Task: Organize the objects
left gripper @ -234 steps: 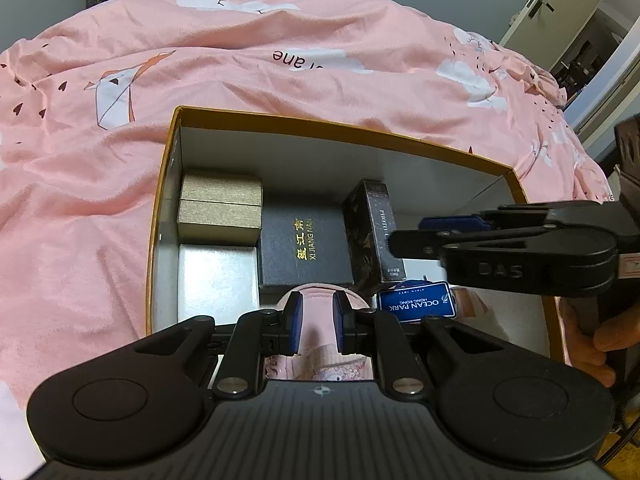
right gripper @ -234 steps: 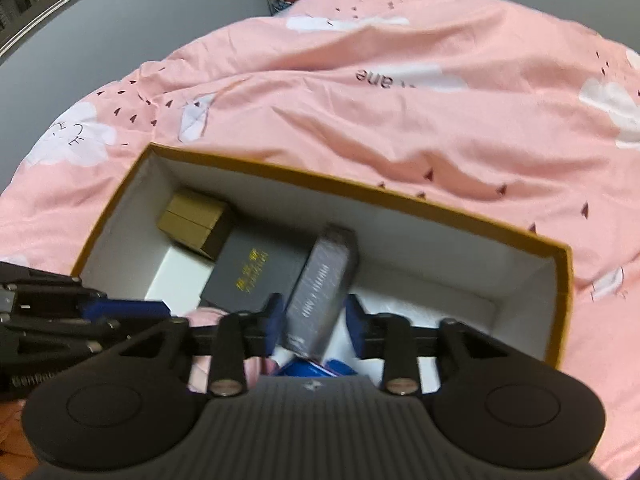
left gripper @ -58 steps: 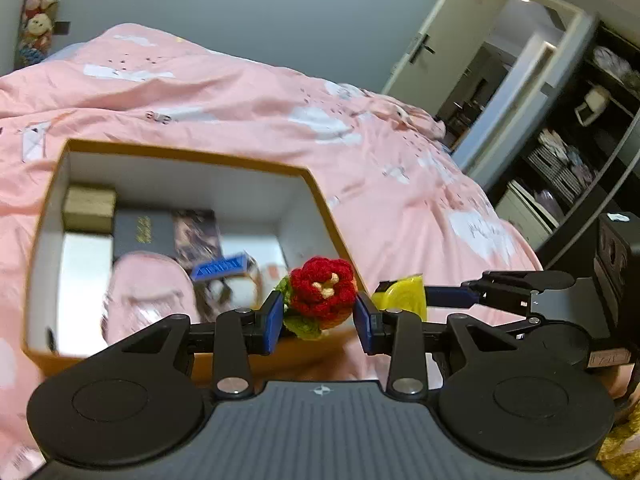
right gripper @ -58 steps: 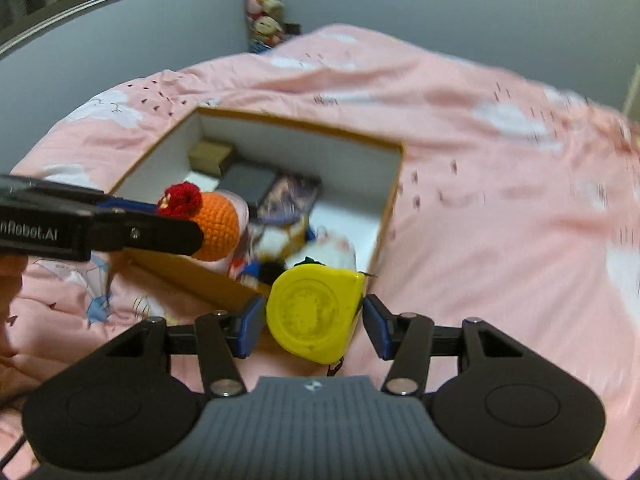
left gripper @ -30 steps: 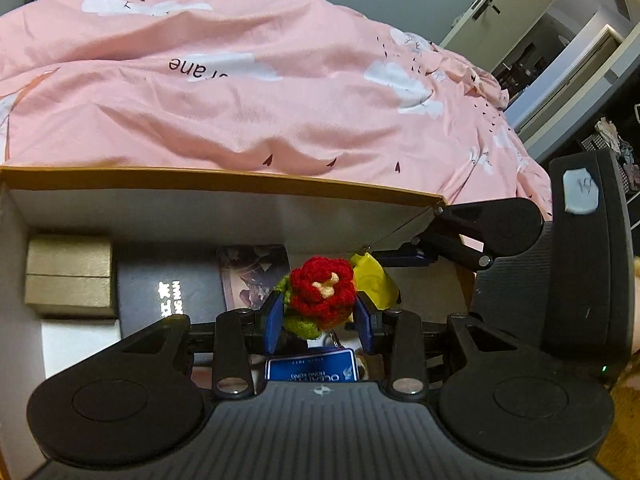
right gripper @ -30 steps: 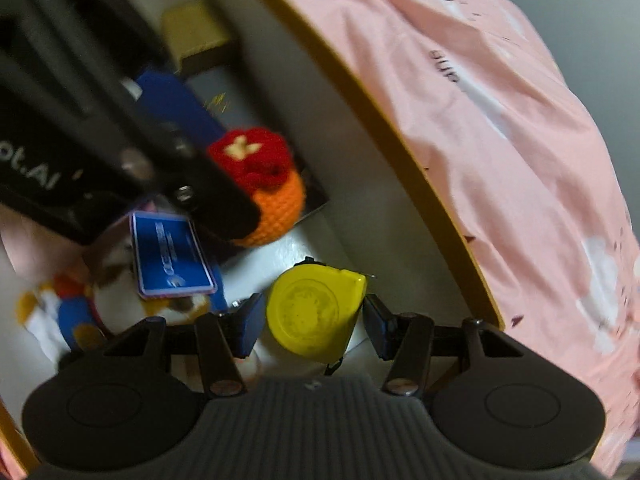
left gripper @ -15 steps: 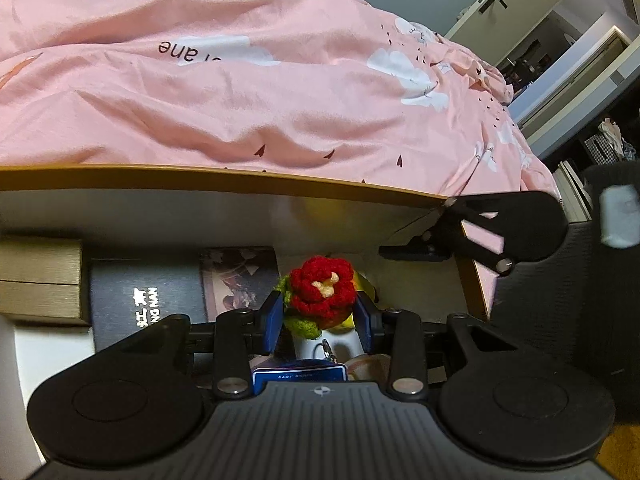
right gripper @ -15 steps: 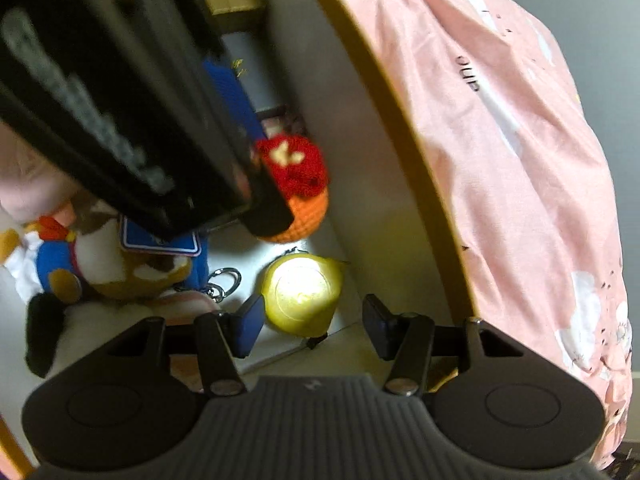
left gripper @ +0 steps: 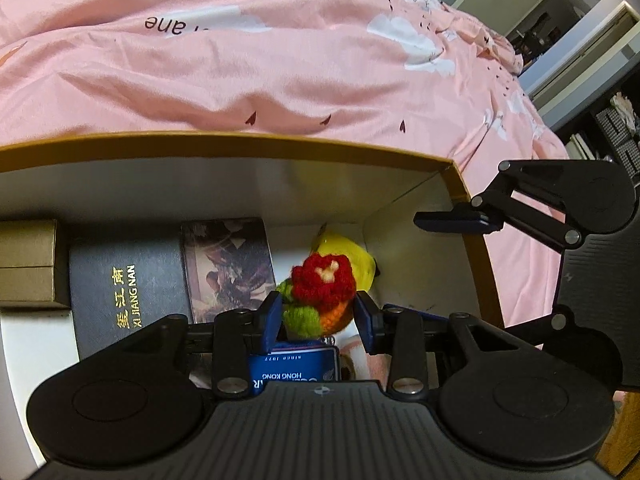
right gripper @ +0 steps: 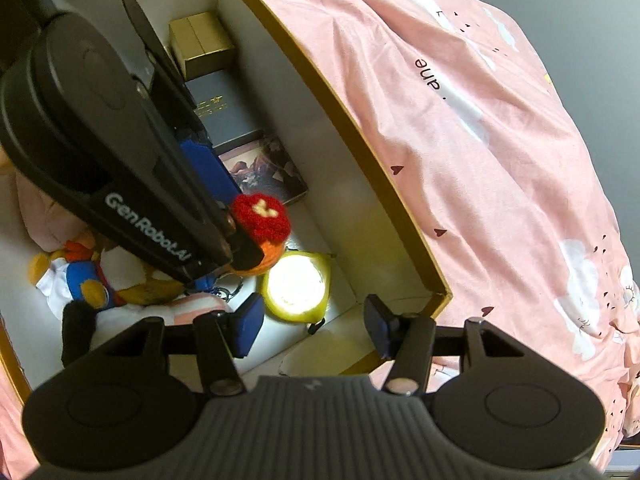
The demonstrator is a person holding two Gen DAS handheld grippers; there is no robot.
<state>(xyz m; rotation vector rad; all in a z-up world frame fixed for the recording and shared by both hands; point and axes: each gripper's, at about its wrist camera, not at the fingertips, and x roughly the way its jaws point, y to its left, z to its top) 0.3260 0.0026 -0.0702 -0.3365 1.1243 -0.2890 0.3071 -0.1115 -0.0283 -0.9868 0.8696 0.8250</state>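
Note:
A crocheted toy (left gripper: 322, 286) with a red flower, green leaves and an orange body sits between the blue pads of my left gripper (left gripper: 320, 316), which is shut on it. It hangs low inside the gold-rimmed box (left gripper: 240, 144), just above the contents. The right wrist view shows the toy (right gripper: 260, 216) at the tip of the left gripper's arm. A yellow tape measure (right gripper: 296, 286) lies on the box floor in the corner, and shows behind the toy (left gripper: 352, 250) in the left wrist view. My right gripper (right gripper: 312, 326) stands open above it with nothing between its pads.
The box (right gripper: 340, 112) also holds a gold carton (left gripper: 24, 264), a dark case with gold lettering (left gripper: 120, 280), a picture-printed case (left gripper: 228, 264), a blue tag (left gripper: 292, 368) and a plush toy (right gripper: 92, 280). A pink bedspread (left gripper: 280, 60) surrounds it. A doorway (left gripper: 580, 40) is far right.
The right gripper let go of the yellow tape measure in the box corner and drew up and back. The left gripper sank a little deeper with the crocheted toy.

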